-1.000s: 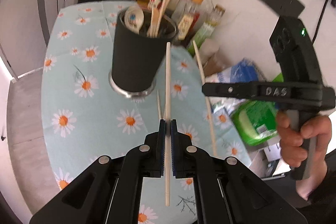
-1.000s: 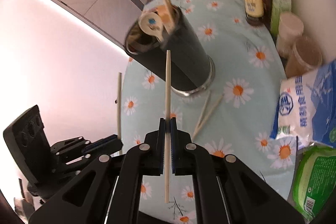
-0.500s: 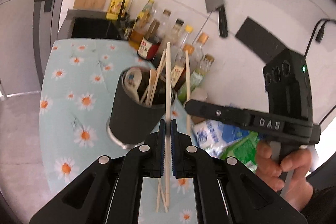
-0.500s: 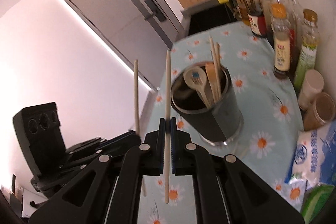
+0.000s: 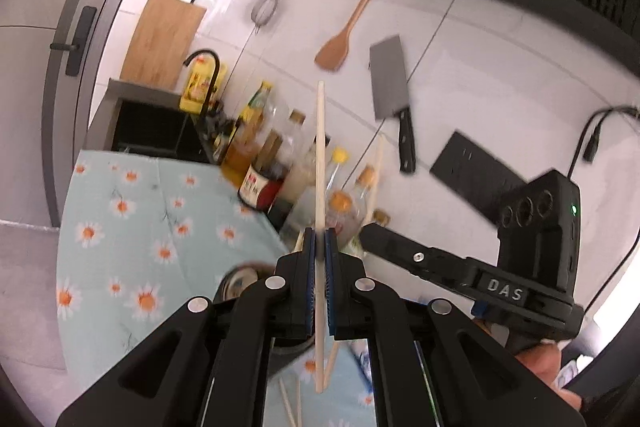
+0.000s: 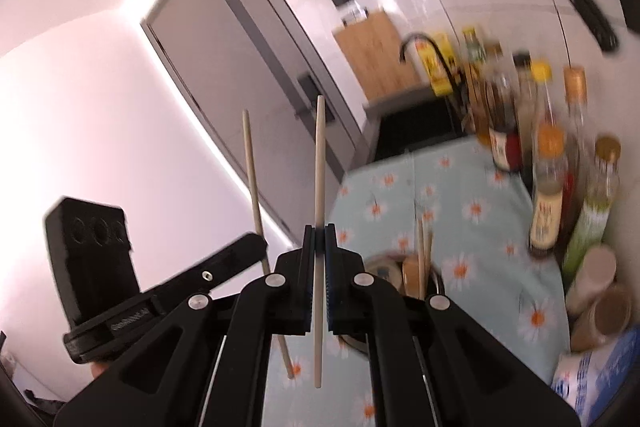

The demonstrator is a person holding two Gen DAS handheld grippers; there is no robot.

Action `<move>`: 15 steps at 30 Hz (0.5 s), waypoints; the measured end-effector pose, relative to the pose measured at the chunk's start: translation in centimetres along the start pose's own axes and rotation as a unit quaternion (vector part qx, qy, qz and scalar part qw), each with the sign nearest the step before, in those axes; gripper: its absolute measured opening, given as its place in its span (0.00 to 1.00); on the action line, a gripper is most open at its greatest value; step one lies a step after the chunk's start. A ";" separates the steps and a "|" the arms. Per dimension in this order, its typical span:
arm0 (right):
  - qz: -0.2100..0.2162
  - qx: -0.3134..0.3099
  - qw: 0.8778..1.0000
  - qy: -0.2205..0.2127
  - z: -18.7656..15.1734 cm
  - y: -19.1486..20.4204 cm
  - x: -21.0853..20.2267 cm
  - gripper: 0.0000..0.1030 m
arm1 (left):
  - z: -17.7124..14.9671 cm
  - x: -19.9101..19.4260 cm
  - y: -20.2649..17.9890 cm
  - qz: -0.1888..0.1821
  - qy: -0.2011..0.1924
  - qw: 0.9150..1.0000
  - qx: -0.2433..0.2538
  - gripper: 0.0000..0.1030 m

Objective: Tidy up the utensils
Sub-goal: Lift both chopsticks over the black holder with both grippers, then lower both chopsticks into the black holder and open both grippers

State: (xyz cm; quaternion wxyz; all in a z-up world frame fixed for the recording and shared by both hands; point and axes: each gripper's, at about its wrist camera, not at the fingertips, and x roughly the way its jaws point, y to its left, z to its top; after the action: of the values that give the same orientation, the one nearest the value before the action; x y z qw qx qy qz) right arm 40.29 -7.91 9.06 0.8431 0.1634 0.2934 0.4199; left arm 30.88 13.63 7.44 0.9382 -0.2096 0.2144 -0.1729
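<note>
Overhead, two chopsticks ride toward one holder.

Scene: a kitchen tabletop (image 5: 120, 227) under a daisy-print cloth, sauce bottles (image 6: 548, 187) ranked along the tiled wall.

Left gripper (image 5: 319, 255): clamped on a pale chopstick (image 5: 320, 155) that stands near upright, its upper end against the wall tiles and its lower end hanging below the jaws.

Right gripper (image 6: 318, 251): clamped the same way on a second chopstick (image 6: 319, 163), also near upright; from this view the left unit's stick shows just to the side, tilted.

Holder: a dark utensil cup (image 6: 404, 279) sits low in both views, mostly hidden behind the grippers, with a spoon and wooden sticks poking from it.

Still loose: at least two more chopsticks (image 5: 290, 403) lie on the cloth by the cup's base.

Stage, as judged: both sticks are lifted and aligned over or near the cup, drop not yet made.

Risk one: the cup mouth is largely out of sight, so a release off-centre could send a stick down the outside wall onto the cloth.

Risk two: the two sticks travel close together; a crossing could knock one askew in its thin grip.

Risk three: a lower tip catching the rim or the utensils inside could tip the cup.
</note>
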 end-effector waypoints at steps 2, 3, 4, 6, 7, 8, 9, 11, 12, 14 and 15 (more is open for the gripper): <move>-0.002 -0.007 1.000 -0.024 0.6 0.0 -0.4 0.06 | 0.6 0.1 -0.1 -0.006 -0.018 1.000 0.002 0.04; -0.002 -0.010 0.999 -0.036 0.9 -0.1 -0.5 0.06 | 0.8 0.0 -0.2 -0.007 -0.028 1.000 0.005 0.04; 0.000 -0.010 0.999 -0.047 1.1 -0.2 -0.6 0.06 | 1.0 -0.1 -0.2 -0.005 -0.039 0.999 0.010 0.04; 0.000 -0.014 0.998 -0.061 1.6 -0.4 -0.7 0.06 | 1.4 -0.2 -0.5 0.002 -0.068 0.997 0.023 0.04; -0.001 -0.017 0.998 -0.068 1.8 -0.6 -0.7 0.06 | 1.5 -0.3 -0.4 0.006 -0.081 0.996 0.024 0.04; -0.004 -0.019 0.997 -0.074 2.0 -0.6 -0.8 0.06 | 1.5 -0.4 -0.3 0.005 -0.095 0.995 0.021 0.04; -0.007 -0.023 0.996 -0.081 2.2 -0.8 -0.7 0.06 | 1.6 -0.3 -0.1 -0.001 -0.102 0.995 0.017 0.04; -0.009 -0.018 0.996 -0.088 2.4 -1.1 -0.6 0.06 | 1.5 0.0 0.2 0.003 -0.107 0.994 0.012 0.04; -0.011 -0.016 0.996 -0.091 2.5 -1.4 -0.4 0.06 | 1.5 0.2 0.5 0.003 -0.107 0.994 0.007 0.04; -0.017 -0.021 0.995 -0.094 2.5 -1.6 -0.1 0.06 | 1.4 0.7 0.9 0.004 -0.107 0.994 0.002 0.04; -0.018 -0.022 0.995 -0.095 2.4 -1.6 0.0 0.06 | 1.2 0.9 1.0 0.007 -0.109 0.994 0.003 0.04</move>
State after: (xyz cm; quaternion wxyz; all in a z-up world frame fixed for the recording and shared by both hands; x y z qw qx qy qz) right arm 42.78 -8.97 10.06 0.8777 0.1787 0.2059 0.3940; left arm 32.47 14.51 7.66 0.9579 -0.2227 0.1117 -0.1426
